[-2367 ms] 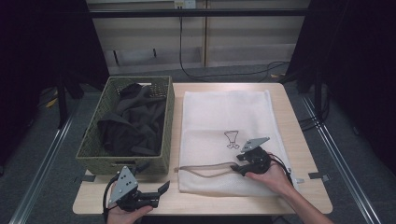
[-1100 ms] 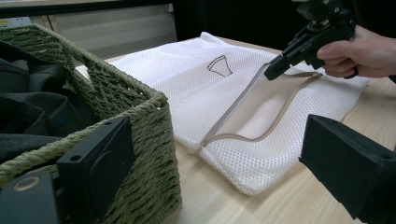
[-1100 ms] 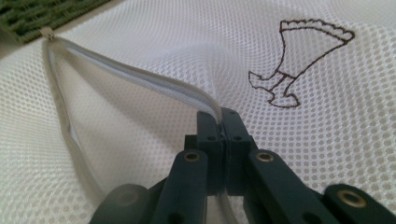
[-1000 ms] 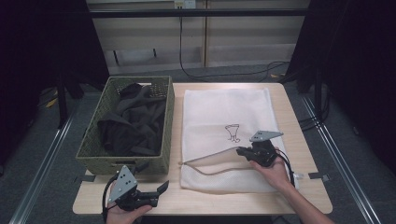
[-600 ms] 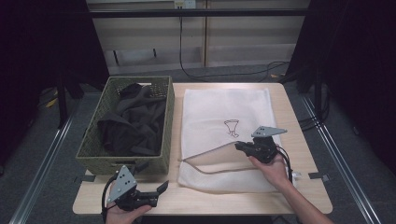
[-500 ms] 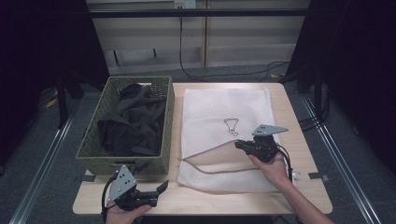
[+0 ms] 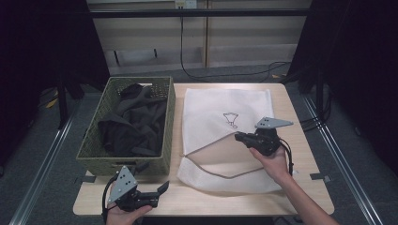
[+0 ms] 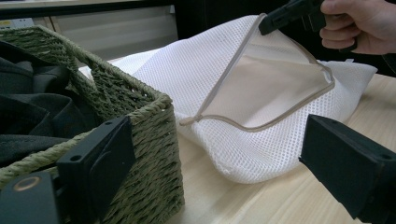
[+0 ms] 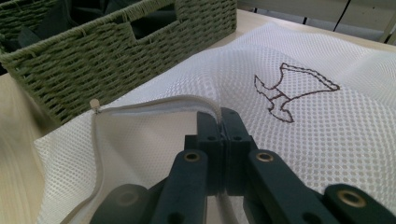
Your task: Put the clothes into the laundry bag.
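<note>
Pinching mesh bag upper edge: right hand-held gripper (mouth gaping); basket holds dark clothes; left hand-held gripper spread.

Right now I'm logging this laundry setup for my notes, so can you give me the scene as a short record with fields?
surface: wooden table
bag: white mesh laundry bag, lying flat, zipper mouth open
bag mouth: upper edge lifted off the lower layer
right gripper: fingers shut on the bag's upper zipper edge
left gripper: fingers open, holding nothing, near the table's front edge
basket: green woven basket, left of the bag
basket contents: dark clothes
</note>
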`<state>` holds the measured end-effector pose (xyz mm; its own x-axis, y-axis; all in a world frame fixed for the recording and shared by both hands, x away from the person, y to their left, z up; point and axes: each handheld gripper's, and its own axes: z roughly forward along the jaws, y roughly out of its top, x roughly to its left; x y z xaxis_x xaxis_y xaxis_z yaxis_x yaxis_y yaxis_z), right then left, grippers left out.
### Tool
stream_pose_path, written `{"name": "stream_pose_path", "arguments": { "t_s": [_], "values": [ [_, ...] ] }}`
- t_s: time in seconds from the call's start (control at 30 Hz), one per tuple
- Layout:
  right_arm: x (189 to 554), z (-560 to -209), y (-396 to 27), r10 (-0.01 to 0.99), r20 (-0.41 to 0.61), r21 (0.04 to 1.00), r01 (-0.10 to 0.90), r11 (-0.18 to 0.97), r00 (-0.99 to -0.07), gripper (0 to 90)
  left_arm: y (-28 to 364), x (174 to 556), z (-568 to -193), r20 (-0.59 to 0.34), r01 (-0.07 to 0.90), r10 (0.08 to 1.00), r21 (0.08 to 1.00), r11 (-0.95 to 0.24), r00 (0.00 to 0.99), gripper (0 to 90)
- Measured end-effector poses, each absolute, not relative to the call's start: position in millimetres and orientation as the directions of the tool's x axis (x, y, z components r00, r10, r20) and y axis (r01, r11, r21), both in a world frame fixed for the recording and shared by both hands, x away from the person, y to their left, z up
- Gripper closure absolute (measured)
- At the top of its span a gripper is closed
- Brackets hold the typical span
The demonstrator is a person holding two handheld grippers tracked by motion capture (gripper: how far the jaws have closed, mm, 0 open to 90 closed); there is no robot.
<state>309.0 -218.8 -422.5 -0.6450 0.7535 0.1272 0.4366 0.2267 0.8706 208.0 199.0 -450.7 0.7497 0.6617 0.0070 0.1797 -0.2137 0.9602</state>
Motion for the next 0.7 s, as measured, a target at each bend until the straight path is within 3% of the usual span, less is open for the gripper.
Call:
{"name": "stream_pose_path", "arguments": {
  "t_s": [0.7],
  "values": [
    [324.2,-394.3,-219.6,0.756,0.133,0.920,0.363,0.147,-0.641,88.6,200.2,209.5,-449.9,0.006,0.177,0.665,0.962,-0.208,0.746,9.6]
  ]
}}
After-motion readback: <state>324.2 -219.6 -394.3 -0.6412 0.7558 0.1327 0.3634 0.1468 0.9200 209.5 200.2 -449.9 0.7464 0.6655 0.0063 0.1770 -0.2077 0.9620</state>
